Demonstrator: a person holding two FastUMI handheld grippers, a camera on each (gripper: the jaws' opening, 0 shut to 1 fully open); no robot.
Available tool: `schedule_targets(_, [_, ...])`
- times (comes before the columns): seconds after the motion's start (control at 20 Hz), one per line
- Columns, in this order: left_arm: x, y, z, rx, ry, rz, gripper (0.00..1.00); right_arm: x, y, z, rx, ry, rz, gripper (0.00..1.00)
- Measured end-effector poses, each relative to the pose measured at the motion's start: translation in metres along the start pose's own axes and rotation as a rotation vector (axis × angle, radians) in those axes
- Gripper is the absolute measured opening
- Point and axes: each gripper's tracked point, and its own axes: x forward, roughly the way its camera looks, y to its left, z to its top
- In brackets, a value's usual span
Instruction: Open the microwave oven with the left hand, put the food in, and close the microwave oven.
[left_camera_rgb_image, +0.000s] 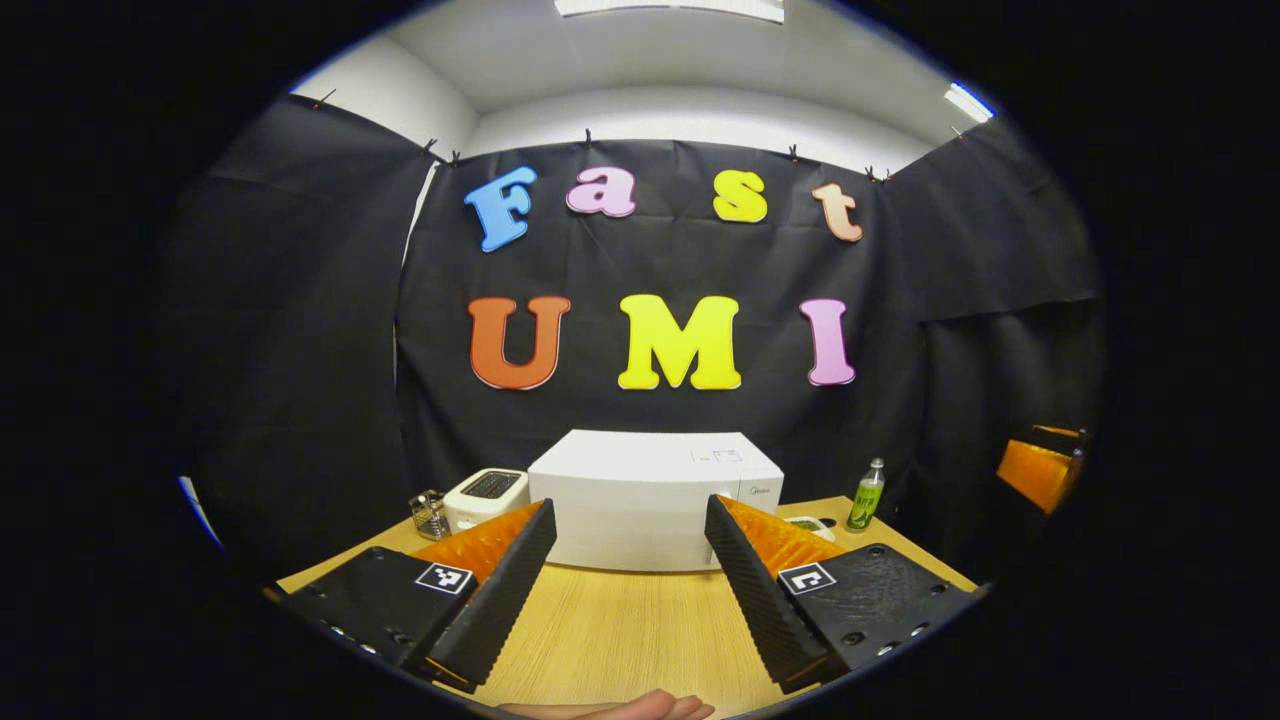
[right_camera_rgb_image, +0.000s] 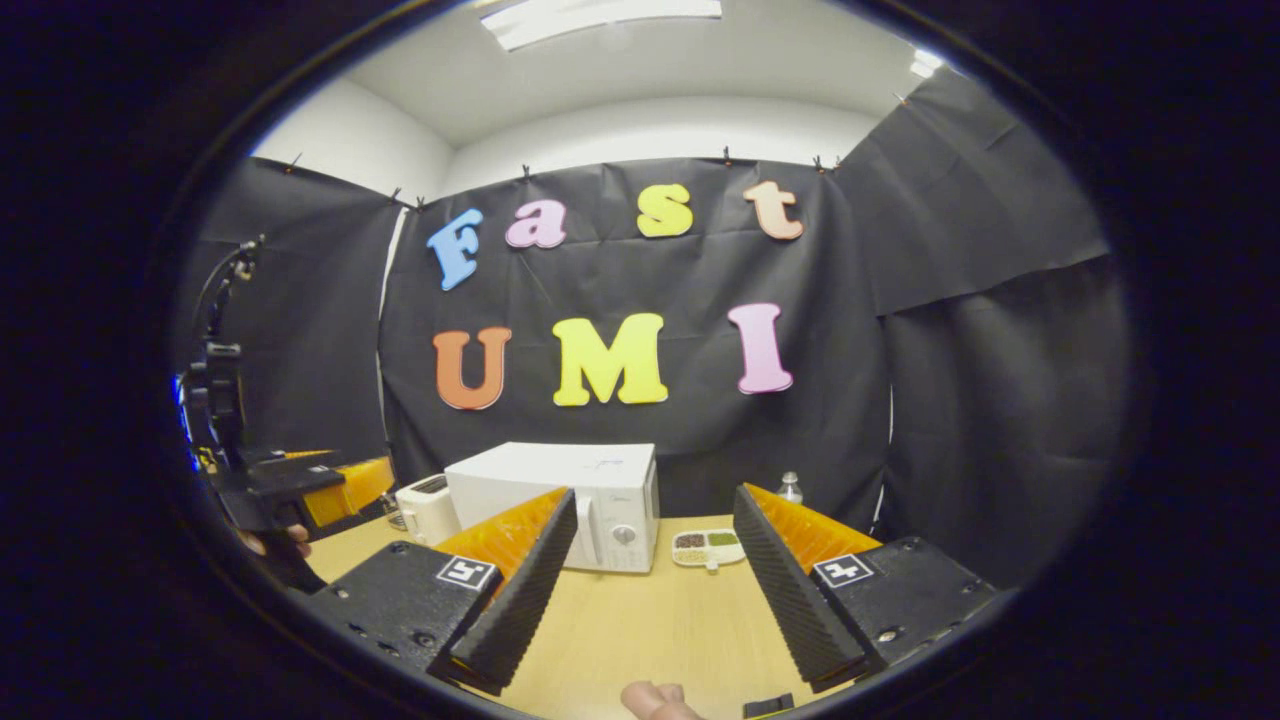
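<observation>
A white microwave oven (left_camera_rgb_image: 650, 500) stands shut at the back of the wooden table (left_camera_rgb_image: 620, 630); in the right gripper view the microwave oven (right_camera_rgb_image: 570, 500) shows its handle and dials. To its right lies a white divided food tray (right_camera_rgb_image: 708, 547) with brown and green portions, partly seen as the food tray (left_camera_rgb_image: 812, 525) in the left gripper view. My left gripper (left_camera_rgb_image: 630, 525) hangs open, short of the microwave, nothing between its fingers. My right gripper (right_camera_rgb_image: 655, 515) is open too, some way before the tray. The left gripper (right_camera_rgb_image: 290, 490) also appears at the left edge, held by a hand.
A white toaster (left_camera_rgb_image: 485, 497) stands left of the microwave, with a small metal rack (left_camera_rgb_image: 430, 513) beside it. A green-labelled bottle (left_camera_rgb_image: 866, 495) stands at the back right. Black cloth walls the booth. A fingertip (left_camera_rgb_image: 620, 708) shows at the bottom edge.
</observation>
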Motion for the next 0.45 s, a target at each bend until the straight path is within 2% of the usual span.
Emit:
schedule_targets(0.2, [-0.033,0.005,0.013,-0.020,0.001,0.003,0.95,-0.008,-0.002,0.014,0.003,-0.018,-0.030,1.00])
schedule_targets(0.25, [-0.039,0.009,0.015,-0.019,-0.006,0.009,0.95,-0.010,0.000,0.015,-0.007,-0.016,-0.033,0.90])
schedule_targets(0.35, [-0.046,0.020,0.021,-0.019,-0.032,0.035,0.95,-0.014,-0.003,0.017,-0.026,-0.015,-0.035,0.91])
schedule_targets(0.45, [-0.048,0.020,0.026,-0.038,-0.055,0.022,0.95,-0.018,-0.005,0.022,-0.036,-0.029,-0.039,0.90])
